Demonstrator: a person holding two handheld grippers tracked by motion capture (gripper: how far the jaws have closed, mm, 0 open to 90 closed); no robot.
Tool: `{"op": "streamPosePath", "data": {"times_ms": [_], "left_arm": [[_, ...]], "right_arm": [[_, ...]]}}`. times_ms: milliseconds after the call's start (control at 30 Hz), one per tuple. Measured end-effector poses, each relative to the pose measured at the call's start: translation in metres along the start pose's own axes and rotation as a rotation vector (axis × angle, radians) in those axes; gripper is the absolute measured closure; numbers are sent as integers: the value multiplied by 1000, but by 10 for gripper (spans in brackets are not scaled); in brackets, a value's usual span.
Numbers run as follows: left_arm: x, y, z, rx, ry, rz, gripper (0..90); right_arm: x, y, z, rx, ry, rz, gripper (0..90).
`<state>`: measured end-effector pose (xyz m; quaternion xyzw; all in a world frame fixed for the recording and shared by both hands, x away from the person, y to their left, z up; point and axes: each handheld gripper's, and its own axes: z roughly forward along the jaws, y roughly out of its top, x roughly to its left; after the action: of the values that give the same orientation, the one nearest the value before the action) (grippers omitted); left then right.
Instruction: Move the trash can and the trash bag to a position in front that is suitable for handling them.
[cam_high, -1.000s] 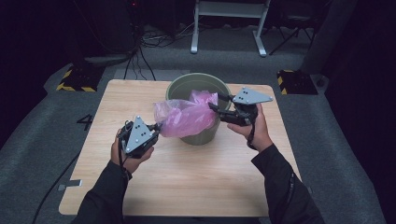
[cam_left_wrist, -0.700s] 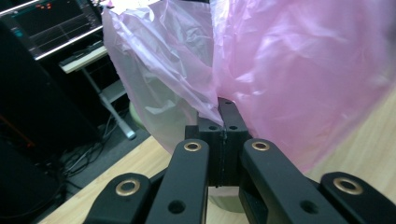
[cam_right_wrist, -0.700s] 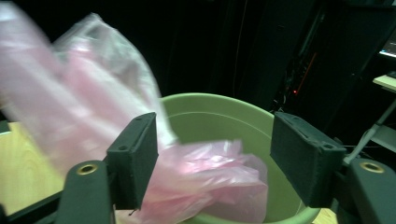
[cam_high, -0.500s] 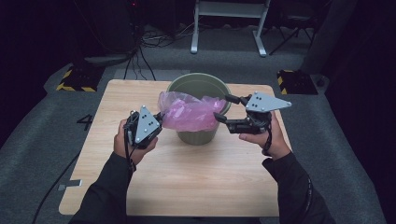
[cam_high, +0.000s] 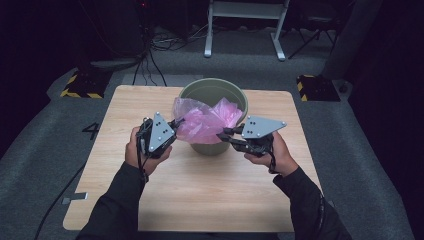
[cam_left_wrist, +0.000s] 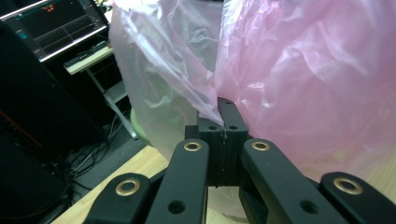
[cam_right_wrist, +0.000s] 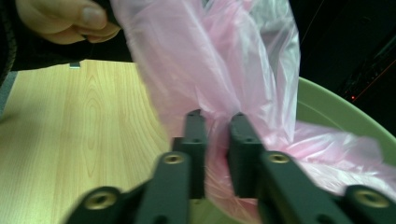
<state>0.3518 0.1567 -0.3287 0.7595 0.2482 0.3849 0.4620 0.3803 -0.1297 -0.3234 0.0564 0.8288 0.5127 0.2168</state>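
Pink bag (cam_high: 207, 122) held over green bin (cam_high: 214, 95), frame centre.
Thin, limp, slippery film; edges are pinched by left tongs (cam_left_wrist: 219, 119) fully closed, right tongs (cam_right_wrist: 218, 133) nearly closed.

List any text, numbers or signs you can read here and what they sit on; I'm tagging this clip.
"4": dark numeral on the grey floor mat, left of the table.
Monitor in the left gripper view: coloured traces and text, too small to read.
Nothing readable on the pink bag or green bin.
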Motion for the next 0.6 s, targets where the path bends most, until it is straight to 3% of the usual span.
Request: {"op": "streamPosePath", "data": {"times_ms": [67,267,333,467,600], "left_arm": [[1,0,0,3,3,-2,900],[9,-3,2,10,15,-32,900],[9,-2,3,14,24,-32,899],[11,4,3,-10,50,-44,900],[16,11,1,-32,91,-53,900]], "right_arm": [[3,-3,-1,-6,5,-9,865],[24,-19,-5,57,-8,-114,885],[25,-23,-5,70,-20,-115,884],[18,-22,-8,72,-89,-122,879],[6,-9,-8,68,-240,-143,834]]}}
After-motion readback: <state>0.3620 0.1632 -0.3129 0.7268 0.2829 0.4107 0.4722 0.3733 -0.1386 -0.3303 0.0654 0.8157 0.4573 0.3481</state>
